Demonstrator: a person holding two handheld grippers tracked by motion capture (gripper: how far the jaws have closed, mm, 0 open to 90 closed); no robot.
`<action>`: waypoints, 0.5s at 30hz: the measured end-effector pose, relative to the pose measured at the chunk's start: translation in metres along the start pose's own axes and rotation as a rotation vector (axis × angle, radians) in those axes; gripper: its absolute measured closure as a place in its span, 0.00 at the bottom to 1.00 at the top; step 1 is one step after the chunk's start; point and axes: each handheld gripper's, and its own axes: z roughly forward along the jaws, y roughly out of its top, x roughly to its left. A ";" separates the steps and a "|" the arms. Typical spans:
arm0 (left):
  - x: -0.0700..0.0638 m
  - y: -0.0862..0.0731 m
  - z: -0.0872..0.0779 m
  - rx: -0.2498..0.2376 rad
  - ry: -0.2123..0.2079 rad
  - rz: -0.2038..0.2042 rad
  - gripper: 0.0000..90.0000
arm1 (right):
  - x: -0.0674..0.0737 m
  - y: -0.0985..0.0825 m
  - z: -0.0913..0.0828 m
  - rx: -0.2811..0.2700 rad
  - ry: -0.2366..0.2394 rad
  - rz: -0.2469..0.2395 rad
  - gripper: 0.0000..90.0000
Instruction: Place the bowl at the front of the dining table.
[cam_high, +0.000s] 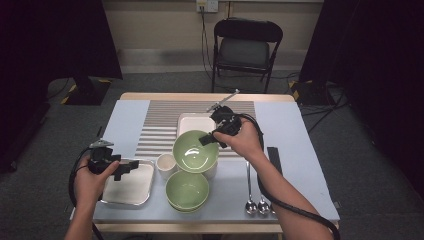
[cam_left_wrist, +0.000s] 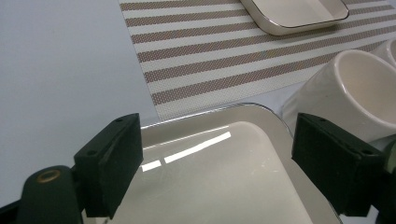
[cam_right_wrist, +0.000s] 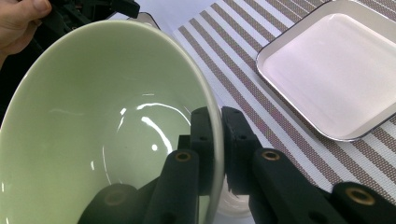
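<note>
My right gripper (cam_high: 209, 139) is shut on the rim of a pale green bowl (cam_high: 195, 151), held tilted above the table's middle. In the right gripper view the two black jaws pinch the bowl's wall (cam_right_wrist: 116, 116), one inside and one outside. A second green bowl (cam_high: 187, 190) stands nearer the front edge. My left gripper (cam_high: 122, 167) hovers open over a shiny cream tray (cam_high: 131, 192) at the front left. In the left gripper view its jaws stand wide apart above the tray (cam_left_wrist: 210, 186) with nothing between them.
A white cup (cam_high: 165, 163) stands between the tray and the bowls, also seen as the cup (cam_left_wrist: 355, 88) beyond the tray's corner. A white square plate (cam_high: 190, 122) lies on the striped placemat (cam_high: 155, 130). Two spoons (cam_high: 250, 202) and a black strip (cam_high: 273, 159) lie at the right.
</note>
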 end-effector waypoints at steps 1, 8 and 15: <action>0.000 0.000 0.000 0.001 0.001 0.001 0.18 | -0.001 0.000 0.000 -0.003 -0.001 0.002 0.93; -0.001 0.000 0.001 0.001 -0.003 -0.003 0.18 | -0.007 0.001 -0.001 -0.005 -0.010 0.022 0.93; -0.001 0.000 0.002 0.006 -0.004 0.004 0.18 | -0.011 0.004 -0.001 -0.010 -0.010 0.036 0.93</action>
